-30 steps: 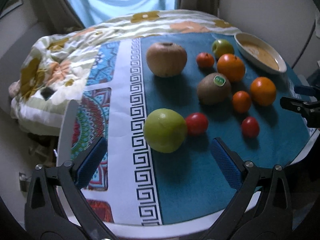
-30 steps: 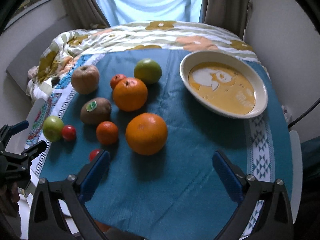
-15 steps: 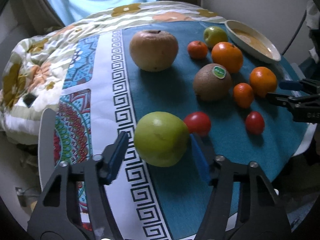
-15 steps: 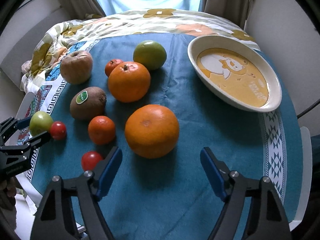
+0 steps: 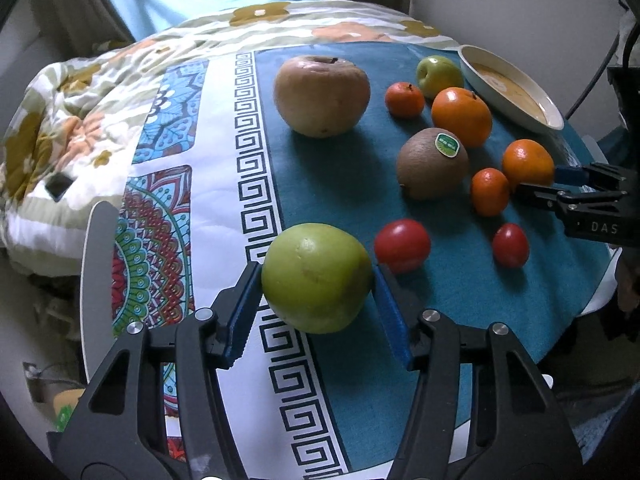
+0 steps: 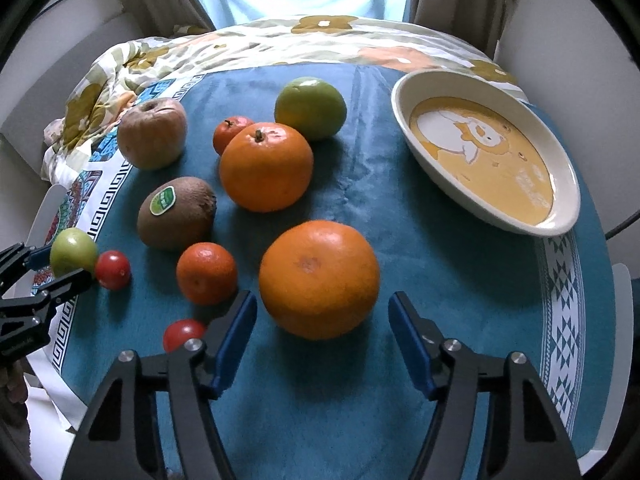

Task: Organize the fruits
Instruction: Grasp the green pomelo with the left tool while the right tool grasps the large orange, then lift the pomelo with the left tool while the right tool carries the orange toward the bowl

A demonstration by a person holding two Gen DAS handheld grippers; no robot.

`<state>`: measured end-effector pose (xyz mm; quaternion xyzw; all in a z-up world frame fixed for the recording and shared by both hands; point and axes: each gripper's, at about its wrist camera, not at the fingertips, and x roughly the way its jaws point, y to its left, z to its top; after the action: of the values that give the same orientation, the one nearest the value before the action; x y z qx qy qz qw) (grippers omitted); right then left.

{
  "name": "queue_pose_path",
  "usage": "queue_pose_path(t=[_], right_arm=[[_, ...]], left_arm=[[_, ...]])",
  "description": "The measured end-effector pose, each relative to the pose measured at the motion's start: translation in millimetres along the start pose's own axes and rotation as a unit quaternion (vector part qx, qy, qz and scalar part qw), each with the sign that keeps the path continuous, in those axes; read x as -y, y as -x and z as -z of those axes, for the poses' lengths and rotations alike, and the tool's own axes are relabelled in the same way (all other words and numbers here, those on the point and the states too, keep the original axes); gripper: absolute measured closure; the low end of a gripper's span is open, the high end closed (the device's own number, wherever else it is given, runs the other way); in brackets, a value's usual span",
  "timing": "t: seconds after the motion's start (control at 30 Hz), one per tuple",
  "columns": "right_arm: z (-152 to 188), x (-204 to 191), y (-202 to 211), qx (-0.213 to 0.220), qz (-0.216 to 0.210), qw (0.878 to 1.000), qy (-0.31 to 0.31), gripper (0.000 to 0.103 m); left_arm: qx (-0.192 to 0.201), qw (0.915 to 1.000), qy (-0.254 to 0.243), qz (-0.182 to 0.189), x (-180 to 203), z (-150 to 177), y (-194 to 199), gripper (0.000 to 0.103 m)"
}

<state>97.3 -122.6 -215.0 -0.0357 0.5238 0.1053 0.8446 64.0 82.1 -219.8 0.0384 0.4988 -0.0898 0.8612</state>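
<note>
1. My left gripper (image 5: 318, 292) has closed its blue pads onto the green apple (image 5: 316, 276), which sits on the tablecloth's (image 5: 256, 152) patterned border beside a red tomato (image 5: 402, 245).
2. My right gripper (image 6: 322, 334) has just been narrowing around the big orange (image 6: 319, 278); the pads flank it with small gaps.
3. The bowl (image 6: 560, 168) stands well apart, at the far right.

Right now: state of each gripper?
Left gripper: closed on the green apple.
Right gripper: jaws just closing around the large orange, gaps remain, not gripping.
</note>
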Motion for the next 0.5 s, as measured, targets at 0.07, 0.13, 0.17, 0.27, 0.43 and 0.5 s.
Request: queue_pose_path(t=[0.07,0.13,0.17,0.27,0.43,0.5], right_arm=[[-2.4,-1.2,-1.7,0.003,0.0,1.0,0.006,0.039],[-4.9,-2.3,-3.5,0.005,0.0,1.0,0.013,0.039],[-5.4,-2.1,-4.3,0.006,0.0,1.0,0.016,0.043],[-7.6,-2.4,-6.7,0.008,0.0,1.0,0.025,0.048],[-7.2,-1.9,-5.8,0.012,-0.006,0.999,0.034,0.049],[-7.4,-0.9,-4.5,0.012,-0.012,0.999,0.033,0.049]], left_arm=[[0.0,1.0,0.003,-0.001,-0.5,-0.1,0.0,0.043],[0.0,1.0,0.004,-0.005,0.2,-0.1,-0.1,0.043],[0.001,1.0,0.004,-0.006,0.5,0.0,0.0,0.043],[0.001,0.9999,0.008,-0.011,1.2,0.9,0.6,0.043],[0.004,0.9996,0.018,-0.022,1.6,0.6,2.7,0.043],[0.007,0.9994,0.023,-0.026,2.0,0.4,5.7,0.043]])
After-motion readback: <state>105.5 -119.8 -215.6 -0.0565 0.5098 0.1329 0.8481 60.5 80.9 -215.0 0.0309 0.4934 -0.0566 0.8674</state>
